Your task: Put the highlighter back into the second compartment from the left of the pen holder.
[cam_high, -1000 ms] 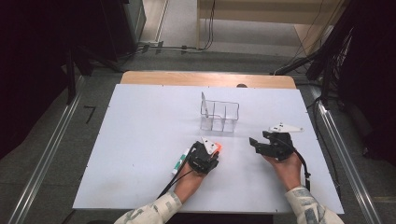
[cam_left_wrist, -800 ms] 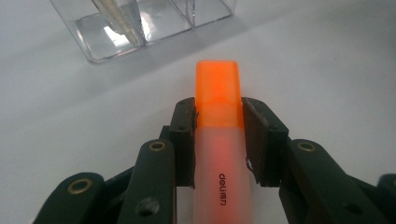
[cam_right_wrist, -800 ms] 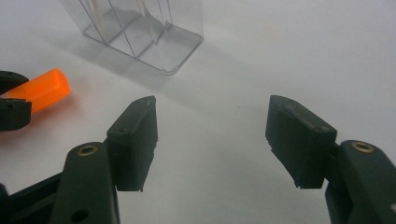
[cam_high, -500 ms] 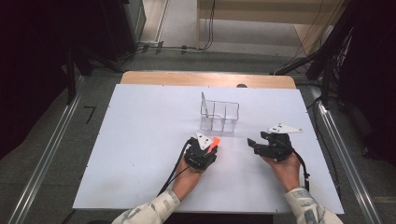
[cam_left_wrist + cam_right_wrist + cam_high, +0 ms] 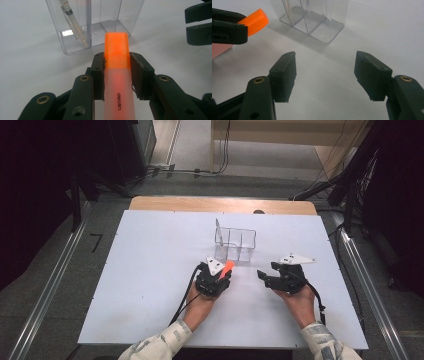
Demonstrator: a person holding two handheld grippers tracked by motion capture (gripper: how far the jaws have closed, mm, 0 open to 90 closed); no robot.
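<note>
1. left gripper (image 5: 117,72) is clamped on the orange highlighter (image 5: 117,82); the jaws pinch it just behind the cap, and the cap end pokes out toward 12 o'clock in the left gripper view.
2. in the high view i have the left gripper (image 5: 218,276) near table centre, with the highlighter (image 5: 226,268) tip aimed at about 1 o'clock toward the clear organizer (image 5: 235,241).
3. right gripper (image 5: 324,75) is spread wide and holds nothing. it sits at 3 o'clock of the left one in the high view (image 5: 266,276), hovering low over the white table (image 5: 150,270).
4. organizer (image 5: 92,22) is just ahead of the highlighter tip, not touching. one slim pen (image 5: 72,22) leans in its left compartment as that view shows it; the compartments beside it look free.
5. handling guess: the highlighter is light, stiff plastic and smooth, so it could slip or pivot in the pads. the flat sides are the place to pinch, mid-body or just behind the cap as now.
6. the organizer looks thin, light and tippy, so i'd guess a nudge on the rim would slide it. the free gripper could steady it from 3 o'clock.
7. step judged: carrying the highlighter to a slot, not yet over the opening.
</note>
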